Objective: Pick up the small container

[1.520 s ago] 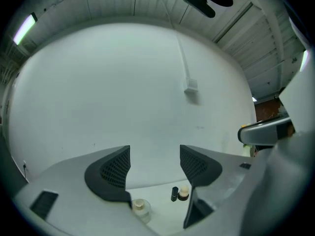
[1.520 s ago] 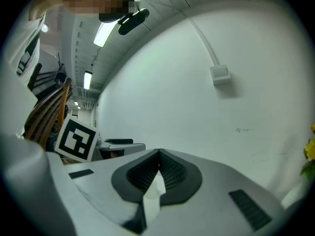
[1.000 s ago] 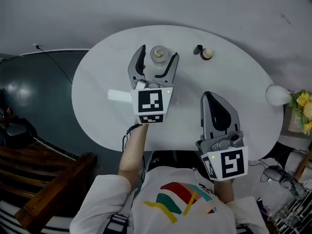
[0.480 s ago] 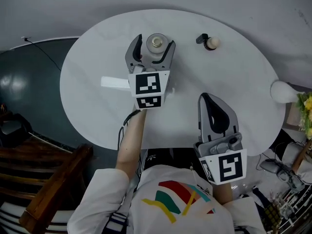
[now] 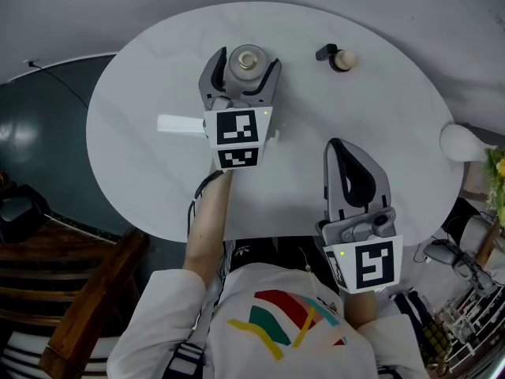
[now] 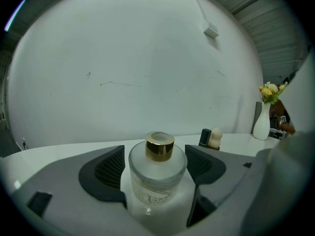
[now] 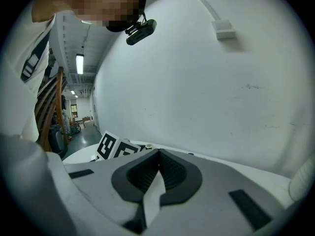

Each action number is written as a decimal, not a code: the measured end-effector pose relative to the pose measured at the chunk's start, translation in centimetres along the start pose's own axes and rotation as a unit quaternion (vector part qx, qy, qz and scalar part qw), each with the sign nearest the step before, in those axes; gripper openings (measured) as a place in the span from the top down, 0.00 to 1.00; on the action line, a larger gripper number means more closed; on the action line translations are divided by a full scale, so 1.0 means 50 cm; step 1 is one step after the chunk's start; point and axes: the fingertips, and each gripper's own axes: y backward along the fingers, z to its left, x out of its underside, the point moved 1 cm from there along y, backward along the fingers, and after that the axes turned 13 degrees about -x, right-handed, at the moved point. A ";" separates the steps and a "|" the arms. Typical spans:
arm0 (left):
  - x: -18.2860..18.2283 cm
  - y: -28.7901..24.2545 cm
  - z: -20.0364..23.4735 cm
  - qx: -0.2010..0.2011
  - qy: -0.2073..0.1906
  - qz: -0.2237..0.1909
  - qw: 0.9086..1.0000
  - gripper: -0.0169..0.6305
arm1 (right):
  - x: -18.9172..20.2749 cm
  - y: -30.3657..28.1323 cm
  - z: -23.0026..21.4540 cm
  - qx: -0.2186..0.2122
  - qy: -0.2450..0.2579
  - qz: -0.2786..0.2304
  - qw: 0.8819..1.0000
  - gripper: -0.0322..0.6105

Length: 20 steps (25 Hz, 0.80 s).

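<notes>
Two things could spoil this pick, and both come from how the left gripper (image 5: pixel 244 69) meets the small frosted-glass bottle (image 6: pixel 156 176), which stands upright near the far edge of the counter (image 5: pixel 379 109), a little left of its middle. The jaws are spread and straddle the bottle's round body, with a sliver of daylight on each side, so nothing is pinched yet. The left pad looks nearer the glass than the right one; if they close off-centre, the first pad to touch would likely shove the bottle sideways or tip it before the second arrives. The wall is smooth and curved, so a light squeeze, or one set too high near the gold collar (image 6: pixel 160 145), may let it slip out or swivel on the lift. Pushing further forward would nudge it toward the far edge. A dark tube (image 5: pixel 324 53) and a pale sponge (image 5: pixel 343 58) stand well apart to the right and seem safe. The right gripper (image 5: pixel 342 152) is by the near edge with jaws pressed together on nothing.
</notes>
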 end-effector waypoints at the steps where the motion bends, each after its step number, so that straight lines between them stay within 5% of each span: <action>1: 0.003 -0.002 0.001 0.000 -0.001 0.002 1.000 0.42 | 0.003 0.000 -0.002 0.002 0.000 0.003 1.000 0.93; 20: 0.025 -0.025 -0.006 -0.002 -0.007 0.006 1.000 0.42 | 0.043 -0.004 -0.017 0.010 -0.020 0.018 1.000 0.93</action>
